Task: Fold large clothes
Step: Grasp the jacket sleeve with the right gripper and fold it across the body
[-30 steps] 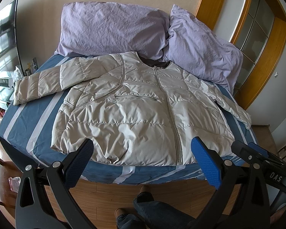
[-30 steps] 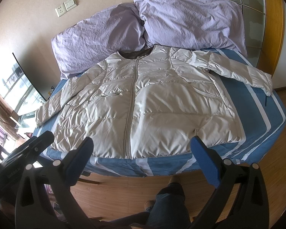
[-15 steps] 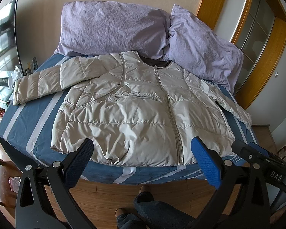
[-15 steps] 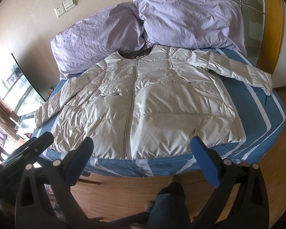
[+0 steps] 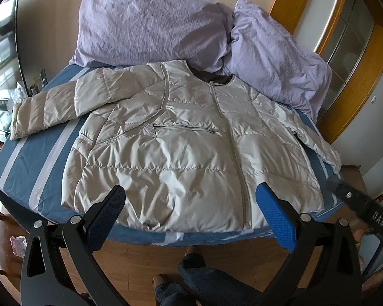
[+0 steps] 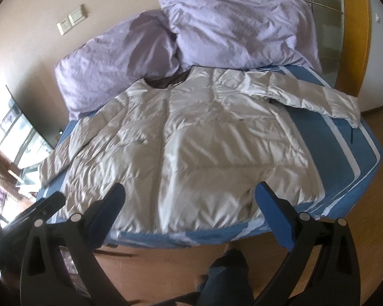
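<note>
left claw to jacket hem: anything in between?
Nothing in between. In the left wrist view the open left claw hangs over the jacket near its hem, apart from it, with only the bed edge and wood floor below.

Both cameras have closed in on the bed (image 5: 25, 150): the puffer jacket (image 5: 181, 153) fills more of each view than a second ago. The left gripper (image 5: 190, 205) now overlaps the jacket's hem, its fingers wide apart. The right gripper (image 6: 190, 204), also spread wide, has moved forward too, and its view is motion-blurred.
</note>
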Tool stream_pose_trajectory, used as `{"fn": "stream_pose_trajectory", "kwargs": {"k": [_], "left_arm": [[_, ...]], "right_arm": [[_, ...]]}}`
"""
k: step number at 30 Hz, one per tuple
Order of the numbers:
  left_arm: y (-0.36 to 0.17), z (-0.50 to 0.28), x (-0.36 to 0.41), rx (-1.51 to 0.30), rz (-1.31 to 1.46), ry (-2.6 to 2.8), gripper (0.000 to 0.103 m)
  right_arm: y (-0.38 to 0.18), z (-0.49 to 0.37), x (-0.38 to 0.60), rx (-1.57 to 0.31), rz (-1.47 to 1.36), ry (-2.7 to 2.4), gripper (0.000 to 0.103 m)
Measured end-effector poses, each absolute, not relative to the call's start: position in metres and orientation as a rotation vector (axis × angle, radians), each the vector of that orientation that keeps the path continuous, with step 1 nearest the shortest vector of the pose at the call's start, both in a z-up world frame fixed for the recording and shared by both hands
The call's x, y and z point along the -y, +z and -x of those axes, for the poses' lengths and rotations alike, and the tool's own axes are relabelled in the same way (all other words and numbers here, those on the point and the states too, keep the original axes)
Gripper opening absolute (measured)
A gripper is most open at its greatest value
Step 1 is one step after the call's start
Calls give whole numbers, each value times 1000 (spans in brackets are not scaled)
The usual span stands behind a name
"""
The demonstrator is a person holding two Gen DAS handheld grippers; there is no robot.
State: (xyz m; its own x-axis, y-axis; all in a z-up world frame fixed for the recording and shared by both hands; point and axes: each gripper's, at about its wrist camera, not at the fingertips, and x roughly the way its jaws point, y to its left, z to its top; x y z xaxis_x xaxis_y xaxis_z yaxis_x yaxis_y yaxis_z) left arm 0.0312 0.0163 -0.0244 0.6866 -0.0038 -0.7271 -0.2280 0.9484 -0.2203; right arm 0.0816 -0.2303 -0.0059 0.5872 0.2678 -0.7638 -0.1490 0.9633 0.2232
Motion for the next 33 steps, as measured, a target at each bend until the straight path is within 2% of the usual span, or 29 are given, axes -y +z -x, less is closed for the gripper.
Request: {"fn": "stream_pose_trajectory", "kwargs": {"k": [10,20,29,33], "left_arm": [[-35,-101,-32,-859,240,183,102],[-54,-174,-46,-921,231,230,102],[-68,-205,-52,-981,232,254,102],[-71,-212,-55,-991,235,266,102]], "right_arm": [[-36,-182,301,-992,-226,47,101],[-67,-286,455,-1024,-377,-328,101],[-110,-339,569,-1085,-524,-625,88],[-128,-346,587,-1118,-574,-631,76]]}}
